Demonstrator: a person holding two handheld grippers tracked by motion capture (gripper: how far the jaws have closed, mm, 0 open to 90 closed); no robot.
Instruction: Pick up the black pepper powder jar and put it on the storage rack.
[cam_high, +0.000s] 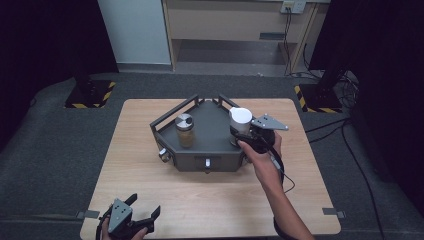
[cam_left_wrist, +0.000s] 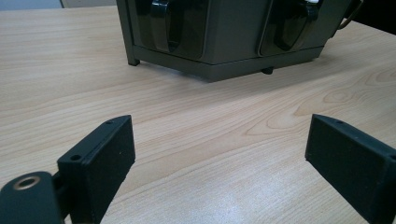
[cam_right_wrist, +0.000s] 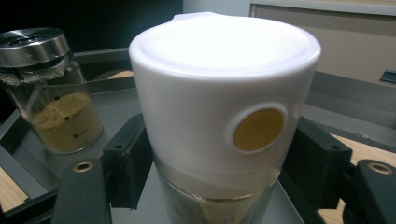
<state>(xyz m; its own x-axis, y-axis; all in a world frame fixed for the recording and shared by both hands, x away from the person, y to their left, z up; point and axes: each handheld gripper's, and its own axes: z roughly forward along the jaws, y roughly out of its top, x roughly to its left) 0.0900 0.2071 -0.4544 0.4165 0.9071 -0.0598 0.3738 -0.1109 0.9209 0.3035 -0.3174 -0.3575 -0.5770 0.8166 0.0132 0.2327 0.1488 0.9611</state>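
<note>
The white-capped jar (cam_right_wrist: 224, 116) stands on the dark grey rack (cam_high: 210, 145), at the rack's right end, and its glass body shows below the wide white cap with a round yellow spot on the side. The right gripper (cam_high: 248, 134) reaches it from the near right; one black jaw stands on each side of the jar, close against the cap's lower edge, but whether the pads press on it cannot be told. The glass jar of yellow powder (cam_high: 185, 130), with a metal lid, stands on the rack's left half, well apart from the white-capped one. The rack sits at the middle of the wooden table (cam_high: 150, 190). The left gripper (cam_high: 134, 215) is at the table's near left corner, well away from the rack, jaws spread wide over bare wood.
</note>
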